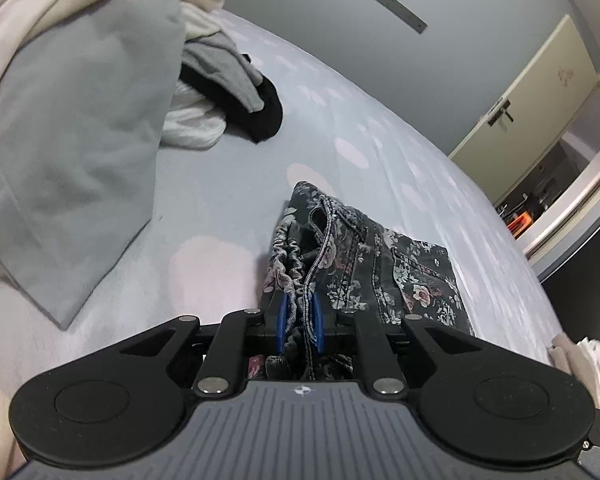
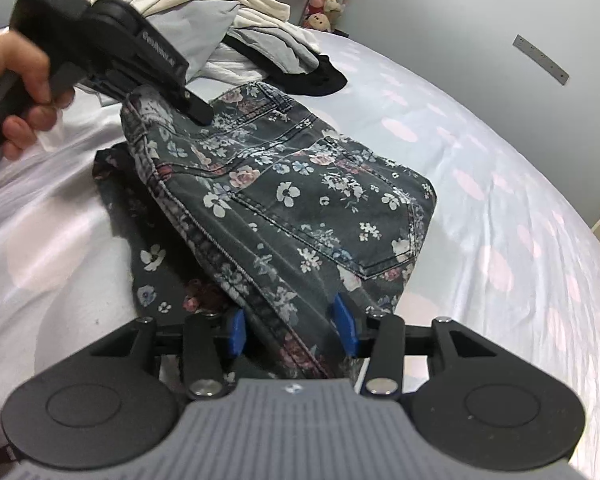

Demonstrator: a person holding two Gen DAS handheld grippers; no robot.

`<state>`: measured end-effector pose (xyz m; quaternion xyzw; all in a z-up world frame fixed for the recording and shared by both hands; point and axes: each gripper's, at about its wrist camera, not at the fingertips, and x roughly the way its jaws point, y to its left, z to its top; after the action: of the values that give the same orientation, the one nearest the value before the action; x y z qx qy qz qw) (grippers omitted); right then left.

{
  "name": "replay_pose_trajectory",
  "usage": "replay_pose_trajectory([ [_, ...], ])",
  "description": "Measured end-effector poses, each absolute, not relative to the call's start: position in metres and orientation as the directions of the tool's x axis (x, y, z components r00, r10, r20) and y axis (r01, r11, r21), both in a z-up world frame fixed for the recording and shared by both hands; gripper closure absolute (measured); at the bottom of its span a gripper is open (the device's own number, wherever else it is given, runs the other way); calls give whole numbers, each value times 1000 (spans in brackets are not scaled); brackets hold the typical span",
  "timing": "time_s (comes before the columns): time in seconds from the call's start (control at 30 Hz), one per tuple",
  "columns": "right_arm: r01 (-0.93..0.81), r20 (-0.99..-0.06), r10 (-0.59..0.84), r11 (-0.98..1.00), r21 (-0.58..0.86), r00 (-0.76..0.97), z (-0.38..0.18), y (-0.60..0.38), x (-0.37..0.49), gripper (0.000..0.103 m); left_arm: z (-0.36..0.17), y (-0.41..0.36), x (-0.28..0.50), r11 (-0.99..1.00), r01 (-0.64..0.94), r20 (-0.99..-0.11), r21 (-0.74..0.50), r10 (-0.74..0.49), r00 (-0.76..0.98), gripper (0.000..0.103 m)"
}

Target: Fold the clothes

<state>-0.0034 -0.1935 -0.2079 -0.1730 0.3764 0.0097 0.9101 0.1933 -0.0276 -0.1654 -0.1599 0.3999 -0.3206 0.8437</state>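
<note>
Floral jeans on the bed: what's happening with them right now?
A person is folding the floral jeans on the bed with two handheld grippers. The left gripper is clamped on the bunched waistband, and the right gripper has a folded edge between its pads. The upper layer is partly lifted over the lower. A pile of other clothes waits behind.

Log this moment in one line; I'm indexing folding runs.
stage: mid-fold | item: floral denim shorts on bed sheet | left hand-held gripper: pinching waistband | right hand-held gripper: around folded edge
</note>
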Motion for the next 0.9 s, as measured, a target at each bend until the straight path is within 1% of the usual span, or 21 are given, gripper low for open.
replay_pose_trajectory([
  [0.07, -151, -699, -87, 950, -272, 710, -201, -198, -6, 49, -162, -29, 190, 750, 421, -575, -510, -661, 482, 89],
  [0.13, -152, -706, -57, 961, -229, 706, -195, -205, -8, 37, -156, -31, 185, 761, 435, -577, -482, -649, 495, 86],
  [0.2, -146, -701, -34, 970, -195, 713, -187, -211, -22, 34, -149, -30, 181, 769, 434, -579, -470, -639, 506, 84],
  [0.23, -140, -693, -27, 973, -184, 721, -182, -214, -28, 34, -145, -30, 179, 774, 431, -580, -464, -633, 512, 81],
  [0.3, -129, -672, -17, 977, -168, 740, -174, -219, -36, 34, -137, -26, 174, 775, 431, -563, -462, -632, 532, 66],
  [0.33, -123, -661, -9, 980, -154, 751, -170, -221, -38, 34, -133, -25, 173, 778, 427, -557, -461, -628, 543, 52],
  [0.37, -117, -646, 1, 984, -136, 763, -166, -224, -40, 34, -129, -24, 173, 781, 422, -550, -460, -624, 554, 48],
  [0.47, -77, -613, 17, 994, -71, 790, -159, -236, -36, 34, -125, -26, 179, 776, 428, -555, -464, -631, 543, 47],
  [0.6, -1, -618, 28, 999, 44, 786, -162, -260, -16, 34, -140, -37, 194, 781, 430, -609, -454, -624, 490, 47],
  [0.73, 72, -636, 82, 974, 213, 767, -176, -292, 5, 34, -160, -39, 204, 788, 414, -643, -456, -613, 458, 47],
  [0.83, 115, -642, 113, 946, 302, 758, -188, -312, 18, 34, -170, -33, 211, 758, 400, -617, -515, -652, 441, 46],
  [0.9, 133, -645, 119, 935, 329, 755, -196, -320, 24, 33, -173, -32, 217, 743, 408, -608, -530, -669, 428, 46],
])
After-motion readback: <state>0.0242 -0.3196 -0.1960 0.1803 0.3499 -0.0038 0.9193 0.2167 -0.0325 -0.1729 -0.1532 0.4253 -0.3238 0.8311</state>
